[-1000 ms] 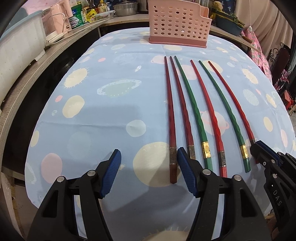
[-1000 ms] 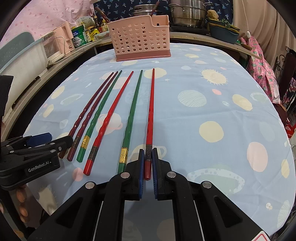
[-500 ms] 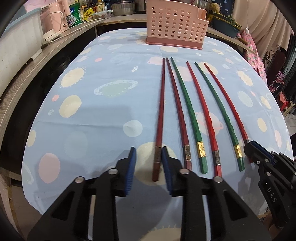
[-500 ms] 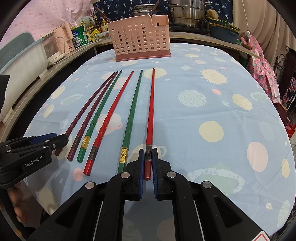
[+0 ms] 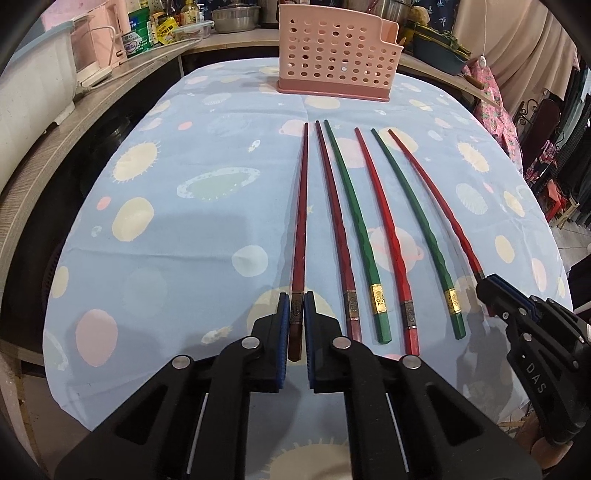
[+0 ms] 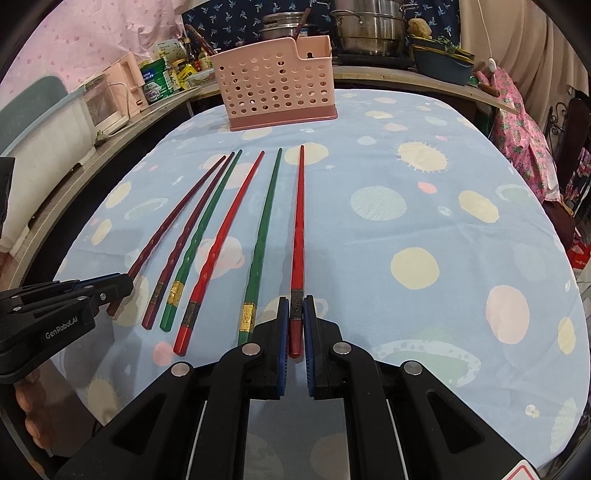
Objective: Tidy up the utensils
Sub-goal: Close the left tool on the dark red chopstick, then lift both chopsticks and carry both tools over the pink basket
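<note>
Six long chopsticks lie side by side on the blue spotted tablecloth (image 5: 166, 229). My left gripper (image 5: 296, 306) has its jaws closing tight on the thick end of the leftmost dark red chopstick (image 5: 301, 206), blue pads pressing both sides. My right gripper (image 6: 296, 310) is shut on the thick end of the rightmost bright red chopstick (image 6: 298, 221). Both chopsticks still rest on the cloth. Each gripper shows in the other view: the right gripper (image 5: 487, 286), the left gripper (image 6: 122, 286). A pink perforated utensil basket (image 5: 332, 62) stands at the table's far end.
Between the held ones lie another dark red chopstick (image 5: 334, 221), a green chopstick (image 5: 352, 221), a red chopstick (image 5: 382, 229) and a second green chopstick (image 5: 413, 218). A counter (image 5: 37, 155) with jars and appliances runs along the left; steel pots (image 6: 369, 26) stand behind the basket.
The left gripper's jaws went from wide apart to closed on the leftmost dark red chopstick, whose far tip swung slightly left. The right gripper stayed still, gripping its red chopstick.
</note>
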{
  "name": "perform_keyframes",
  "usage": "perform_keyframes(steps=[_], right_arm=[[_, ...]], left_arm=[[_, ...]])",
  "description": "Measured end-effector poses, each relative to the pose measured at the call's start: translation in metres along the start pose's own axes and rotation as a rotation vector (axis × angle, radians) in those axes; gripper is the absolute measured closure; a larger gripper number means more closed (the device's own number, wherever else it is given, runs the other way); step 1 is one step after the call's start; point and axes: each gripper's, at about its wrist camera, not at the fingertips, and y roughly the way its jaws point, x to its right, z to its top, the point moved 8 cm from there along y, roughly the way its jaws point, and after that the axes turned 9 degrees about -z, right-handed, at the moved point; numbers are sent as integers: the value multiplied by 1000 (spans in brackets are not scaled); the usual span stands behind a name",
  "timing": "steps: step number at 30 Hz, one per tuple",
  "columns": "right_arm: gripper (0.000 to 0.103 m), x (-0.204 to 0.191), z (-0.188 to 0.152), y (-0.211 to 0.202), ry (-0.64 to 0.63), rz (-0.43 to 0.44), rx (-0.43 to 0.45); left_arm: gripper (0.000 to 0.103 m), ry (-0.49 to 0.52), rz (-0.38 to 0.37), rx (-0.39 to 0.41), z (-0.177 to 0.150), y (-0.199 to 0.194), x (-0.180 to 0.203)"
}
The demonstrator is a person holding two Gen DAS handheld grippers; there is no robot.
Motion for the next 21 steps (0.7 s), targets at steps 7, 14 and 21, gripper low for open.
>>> perform_keyframes(steps=[7, 14, 21], right_arm=[[96, 5, 19, -14, 25, 8, 43], [96, 17, 46, -26, 74, 25, 85], [96, 27, 76, -38, 99, 24, 143]], left_arm=[[96, 10, 10, 23, 11, -13, 4], [96, 3, 10, 51, 25, -26, 6], [96, -10, 7, 104, 53, -42, 3]])
